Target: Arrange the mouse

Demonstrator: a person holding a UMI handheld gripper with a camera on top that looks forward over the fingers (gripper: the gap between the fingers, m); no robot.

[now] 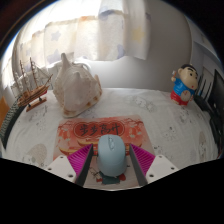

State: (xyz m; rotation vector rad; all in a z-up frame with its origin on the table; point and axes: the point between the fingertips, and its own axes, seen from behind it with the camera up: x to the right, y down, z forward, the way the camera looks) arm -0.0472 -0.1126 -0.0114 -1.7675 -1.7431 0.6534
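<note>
A pale blue computer mouse point(111, 160) sits between my two fingers, its front end pointing away from me. My gripper point(112, 150) is shut on it: the pink pads point(88, 160) press on its left and right sides. Just beyond the fingertips a red and orange patterned mat point(95, 130) lies flat on the white patterned tablecloth point(160, 120). The mouse covers the near edge of the mat. I cannot tell whether the mouse rests on the table or is lifted off it.
A large pale shell ornament point(75, 85) stands beyond the mat to the left. A model sailing ship point(32, 82) stands further left. A small cartoon figure in red and blue point(181, 85) stands at the far right. Curtains hang behind the table.
</note>
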